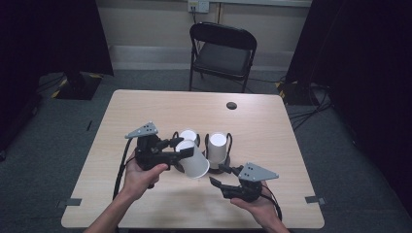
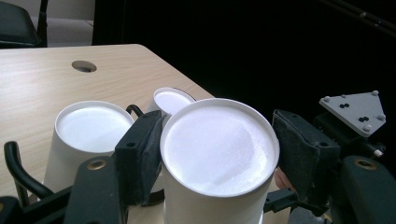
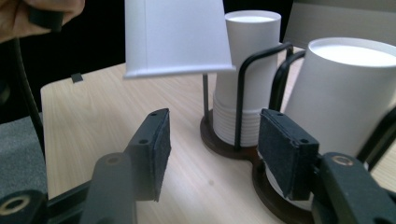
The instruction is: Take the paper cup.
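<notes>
My left gripper (image 1: 185,148) is shut on a white paper cup (image 1: 193,164), held upside down and tilted above the table. In the left gripper view its pads press both sides of the cup (image 2: 219,144), whose base faces the camera. Behind it, two stacks of upturned white cups (image 1: 188,135) (image 1: 217,147) stand in a black wire holder (image 1: 229,141). My right gripper (image 1: 219,174) sits low in front of the holder. Its jaws stand open with nothing between them (image 3: 215,154), and the held cup (image 3: 175,37) hangs above them.
The light wooden table (image 1: 272,126) has a round cable hole (image 1: 231,105) near its far edge. A black folding chair (image 1: 222,51) stands behind the table. Dark curtains hang at both sides. Grey tape marks (image 1: 315,199) lie near the front corners.
</notes>
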{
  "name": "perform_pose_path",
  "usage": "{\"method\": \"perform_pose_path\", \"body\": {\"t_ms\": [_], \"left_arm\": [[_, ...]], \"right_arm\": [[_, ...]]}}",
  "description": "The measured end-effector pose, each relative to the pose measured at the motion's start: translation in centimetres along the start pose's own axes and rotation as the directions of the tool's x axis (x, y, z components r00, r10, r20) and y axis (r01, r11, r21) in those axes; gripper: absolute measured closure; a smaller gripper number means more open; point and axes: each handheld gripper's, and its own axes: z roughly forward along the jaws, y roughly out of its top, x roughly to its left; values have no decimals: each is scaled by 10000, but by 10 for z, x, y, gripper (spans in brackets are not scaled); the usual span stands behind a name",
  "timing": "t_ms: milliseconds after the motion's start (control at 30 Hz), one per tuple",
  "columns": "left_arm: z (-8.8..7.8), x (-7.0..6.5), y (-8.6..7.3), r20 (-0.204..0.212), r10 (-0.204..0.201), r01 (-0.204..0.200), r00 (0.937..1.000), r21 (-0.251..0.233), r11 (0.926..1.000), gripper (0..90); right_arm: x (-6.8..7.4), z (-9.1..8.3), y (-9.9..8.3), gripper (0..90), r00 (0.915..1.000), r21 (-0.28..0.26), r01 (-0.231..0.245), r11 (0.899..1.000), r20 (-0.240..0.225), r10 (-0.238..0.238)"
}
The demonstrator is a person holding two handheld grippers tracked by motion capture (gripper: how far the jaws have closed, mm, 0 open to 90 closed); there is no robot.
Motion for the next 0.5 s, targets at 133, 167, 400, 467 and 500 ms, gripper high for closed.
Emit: {"method": "perform_pose_path", "body": {"t_ms": [133,167,400,467,500], "left_arm": [[-3,2,1,173,-413,417,9990,-218,9989,353],[-4,2,1,102,-501,504,9987,-286,9983,353],[-6,6,1,247,-939,949,9953,-452,9945,352],[-6,6,2,375,-1031,1048,9940,-475,9934,352],[-6,5,3,400,-1025,1044,9939,-477,9934,352]], "right_arm": [[1,10,7,481,10000,-212,24,9998,7,-23],[1,11,8,481,10000,-238,34,9997,48,-33],[-1,21,11,506,9998,-638,-110,9979,182,122],[0,24,11,520,9998,-738,-92,9972,154,104],[1,25,12,528,9999,-849,-64,9964,124,75]]}}
